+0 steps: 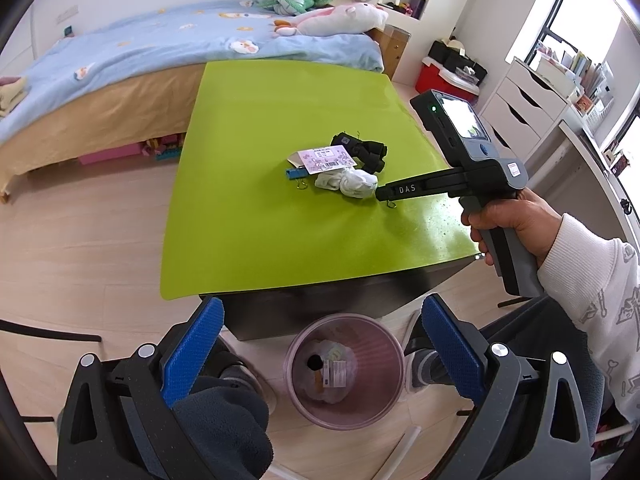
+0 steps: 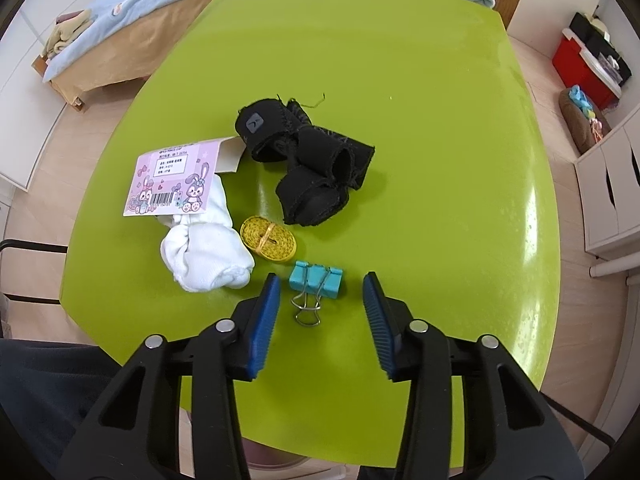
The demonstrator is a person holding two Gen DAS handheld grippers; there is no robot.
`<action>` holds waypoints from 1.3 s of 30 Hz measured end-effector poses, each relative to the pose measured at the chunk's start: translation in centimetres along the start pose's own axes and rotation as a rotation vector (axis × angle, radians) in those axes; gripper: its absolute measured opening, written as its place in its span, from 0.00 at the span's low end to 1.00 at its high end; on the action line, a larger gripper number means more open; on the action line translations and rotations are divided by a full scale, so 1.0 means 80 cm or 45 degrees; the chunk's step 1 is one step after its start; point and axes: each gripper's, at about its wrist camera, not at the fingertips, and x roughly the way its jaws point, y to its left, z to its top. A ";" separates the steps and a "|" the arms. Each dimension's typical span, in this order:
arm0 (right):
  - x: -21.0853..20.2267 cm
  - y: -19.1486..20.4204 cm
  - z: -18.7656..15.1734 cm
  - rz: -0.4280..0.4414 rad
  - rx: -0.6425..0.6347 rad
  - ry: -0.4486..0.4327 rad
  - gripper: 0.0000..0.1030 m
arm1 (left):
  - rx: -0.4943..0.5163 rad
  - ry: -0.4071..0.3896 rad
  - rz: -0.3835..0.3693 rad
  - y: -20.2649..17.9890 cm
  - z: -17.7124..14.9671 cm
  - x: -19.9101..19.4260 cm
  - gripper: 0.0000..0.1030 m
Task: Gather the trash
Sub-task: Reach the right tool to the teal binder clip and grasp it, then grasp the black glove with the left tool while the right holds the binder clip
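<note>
Trash on the green table (image 2: 400, 80) sits in 1 loose cluster as I steer both grippers: a pink bunny tag (image 2: 170, 180), a white sock (image 2: 204, 256), a black cloth bundle (image 2: 316, 168), a yellow tape measure (image 2: 268, 238) and a teal binder clip (image 2: 316, 278). My right gripper (image 2: 320, 312) points steeply down over the clip, jaws apart, with the clip's wire handles between the fingers but neither pad touching it. My left gripper (image 1: 320, 356) hangs over the pink bin (image 1: 344, 372) on the floor at the near table edge, jaws wide and empty; the bin already holds some wrappers.

Which item counts as trash is my call, and the clip may not be it; a wrong pick is the first risk. I judge the smooth clip could also skid or pivot if the pads catch only its thin wire loops. The sock lies just beside the left finger and could get snagged as the jaws close. Any carry to the bin must clear the table edge.
</note>
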 end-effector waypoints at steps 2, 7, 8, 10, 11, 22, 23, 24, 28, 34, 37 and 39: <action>-0.001 -0.002 0.002 0.003 0.002 -0.004 0.27 | -0.001 0.002 -0.002 0.000 0.000 0.002 0.93; -0.007 -0.003 -0.003 0.014 -0.004 -0.010 0.25 | 0.015 0.001 -0.007 -0.003 0.006 0.004 0.93; -0.011 -0.005 -0.004 0.018 0.002 -0.019 0.25 | 0.017 -0.002 -0.009 -0.004 0.007 0.005 0.93; -0.017 -0.007 -0.007 0.032 0.020 -0.032 0.25 | 0.031 -0.006 -0.014 -0.006 0.014 0.006 0.93; -0.022 -0.009 -0.010 0.039 0.030 -0.037 0.25 | 0.038 -0.008 -0.015 -0.007 0.018 0.008 0.93; -0.069 -0.022 -0.044 0.097 0.095 -0.095 0.25 | 0.164 -0.023 -0.052 -0.027 0.090 0.032 0.93; -0.072 -0.023 -0.047 0.104 0.098 -0.097 0.25 | 0.180 -0.020 -0.056 -0.029 0.099 0.036 0.93; -0.074 -0.023 -0.049 0.106 0.099 -0.100 0.25 | 0.197 -0.014 -0.055 -0.032 0.107 0.041 0.93; -0.081 -0.029 -0.059 0.118 0.115 -0.104 0.25 | 0.258 0.018 -0.075 -0.044 0.140 0.062 0.93; -0.087 -0.037 -0.064 0.127 0.141 -0.109 0.25 | 0.321 0.097 -0.096 -0.061 0.187 0.103 0.93; -0.090 -0.042 -0.068 0.124 0.146 -0.111 0.25 | 0.345 0.141 -0.106 -0.068 0.206 0.128 0.93; -0.091 -0.044 -0.068 0.124 0.150 -0.112 0.25 | 0.358 0.172 -0.118 -0.072 0.217 0.145 0.93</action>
